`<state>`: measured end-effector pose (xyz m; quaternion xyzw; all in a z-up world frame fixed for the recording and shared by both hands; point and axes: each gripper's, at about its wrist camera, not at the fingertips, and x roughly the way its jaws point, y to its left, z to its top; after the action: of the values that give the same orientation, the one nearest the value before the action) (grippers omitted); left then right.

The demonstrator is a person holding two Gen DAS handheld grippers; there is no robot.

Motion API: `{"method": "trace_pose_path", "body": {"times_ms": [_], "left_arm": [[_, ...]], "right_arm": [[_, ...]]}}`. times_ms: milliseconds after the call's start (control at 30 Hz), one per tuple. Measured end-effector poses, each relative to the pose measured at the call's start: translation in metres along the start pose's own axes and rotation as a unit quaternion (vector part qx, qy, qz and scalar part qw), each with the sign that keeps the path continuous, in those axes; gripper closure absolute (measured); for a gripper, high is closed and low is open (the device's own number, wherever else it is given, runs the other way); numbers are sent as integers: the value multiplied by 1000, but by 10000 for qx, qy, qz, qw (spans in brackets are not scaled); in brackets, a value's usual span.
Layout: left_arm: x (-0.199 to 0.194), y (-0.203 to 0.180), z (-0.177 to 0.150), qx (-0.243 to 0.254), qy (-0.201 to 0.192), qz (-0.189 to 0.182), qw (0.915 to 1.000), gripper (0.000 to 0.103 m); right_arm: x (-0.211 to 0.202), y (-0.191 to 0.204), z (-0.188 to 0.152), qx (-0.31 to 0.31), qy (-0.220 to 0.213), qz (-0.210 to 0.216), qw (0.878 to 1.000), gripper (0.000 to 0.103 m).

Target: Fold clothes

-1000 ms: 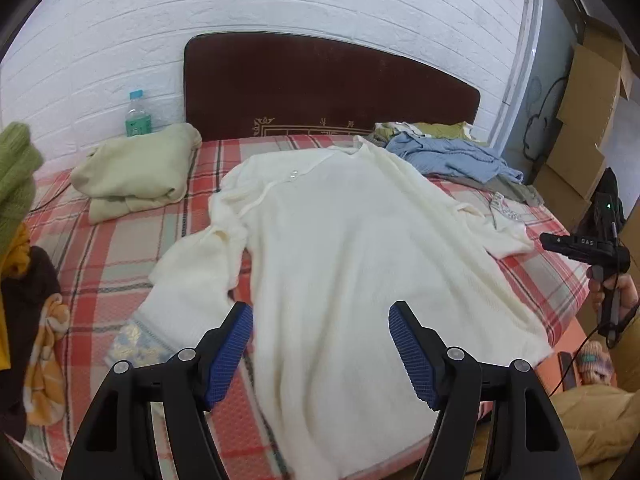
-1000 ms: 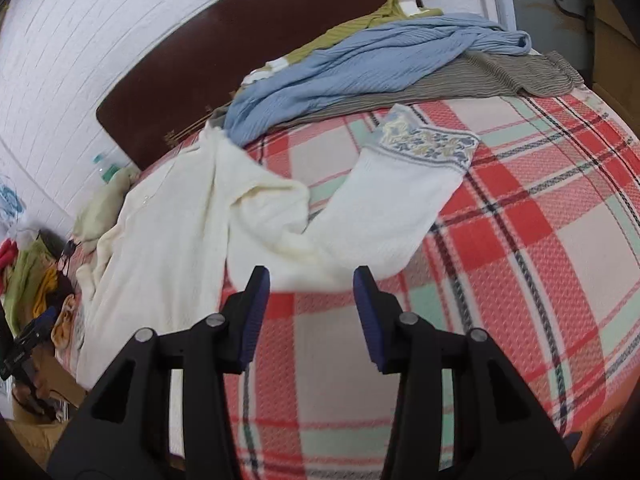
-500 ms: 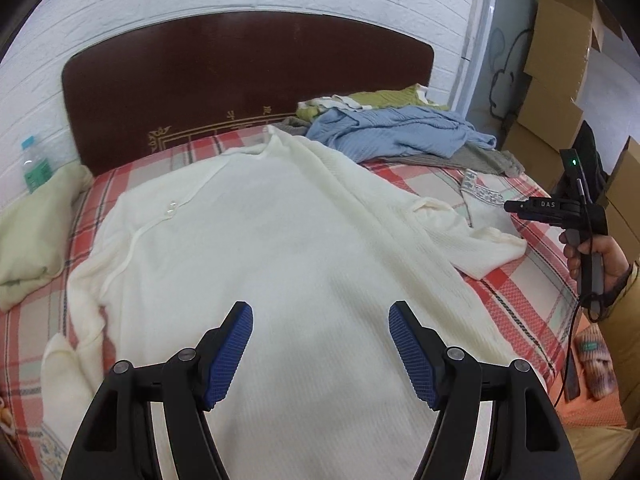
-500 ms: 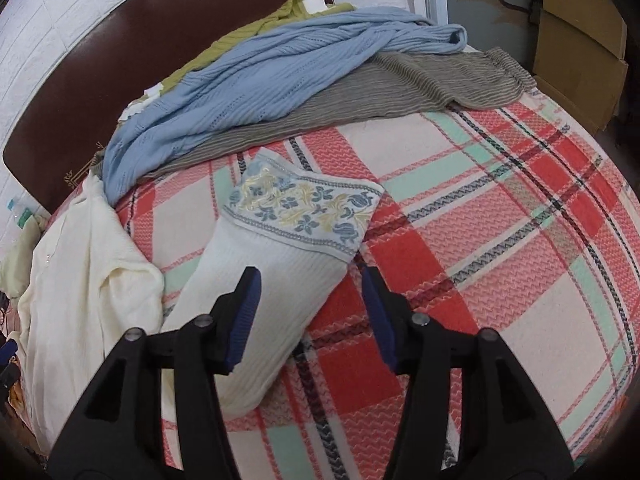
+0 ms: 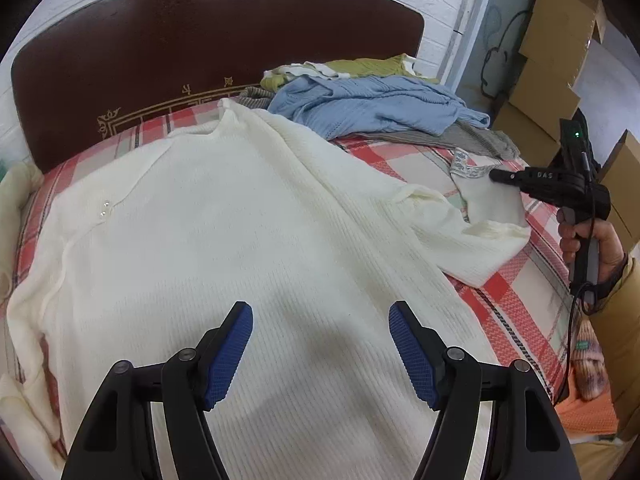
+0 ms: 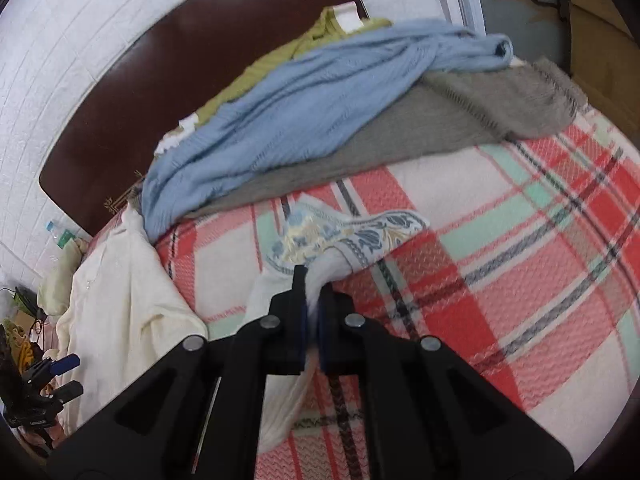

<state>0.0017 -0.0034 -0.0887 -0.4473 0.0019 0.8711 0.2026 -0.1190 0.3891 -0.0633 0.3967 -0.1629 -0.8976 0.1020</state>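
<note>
While the left gripper (image 5: 320,344) hovers spread over the sweater (image 5: 224,240), the right gripper (image 6: 310,300) pinches its sleeve (image 6: 340,256).

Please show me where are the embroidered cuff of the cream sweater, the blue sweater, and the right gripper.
embroidered cuff (image 6: 344,234): right wrist view, on its blue flower pattern.
blue sweater (image 6: 280,120): right wrist view, middle of its knit body.
right gripper (image 6: 310,292): right wrist view, between its fingertips, shut on the sleeve just below the cuff.

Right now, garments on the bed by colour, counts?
Cream sweater, its sleeve pinched in the right gripper: 1
Blue knit: 1
Grey knit: 1
Olive-green knit: 1
Pale yellow garment, at the edge of view: 1
Total: 5
</note>
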Motion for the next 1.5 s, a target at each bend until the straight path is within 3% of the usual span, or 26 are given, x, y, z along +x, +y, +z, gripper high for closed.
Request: {"method": "trace_pose_path", "body": {"times_ms": [167, 467, 667, 867, 1200, 1500], "left_arm": [[-2, 8, 7, -161, -66, 1, 9998, 31], [7, 14, 9, -342, -59, -57, 9994, 31], [18, 16, 5, -374, 102, -130, 9992, 31], [13, 23, 3, -487, 20, -213, 9986, 31], [-17, 35, 11, -524, -416, -269, 9974, 31], [-43, 77, 0, -985, -688, 60, 9927, 30]], "right_arm": [[-51, 3, 54, -139, -893, -67, 9959, 98], [-108, 4, 101, -149, -2028, -125, 9790, 98], [-73, 25, 86, -512, -1432, 55, 9884, 98], [-63, 83, 74, -1307, -1306, 513, 9814, 98], [-51, 219, 38, -3062, -953, 1598, 9336, 98], [28, 324, -30, -4100, 243, 2148, 8861, 98]]}}
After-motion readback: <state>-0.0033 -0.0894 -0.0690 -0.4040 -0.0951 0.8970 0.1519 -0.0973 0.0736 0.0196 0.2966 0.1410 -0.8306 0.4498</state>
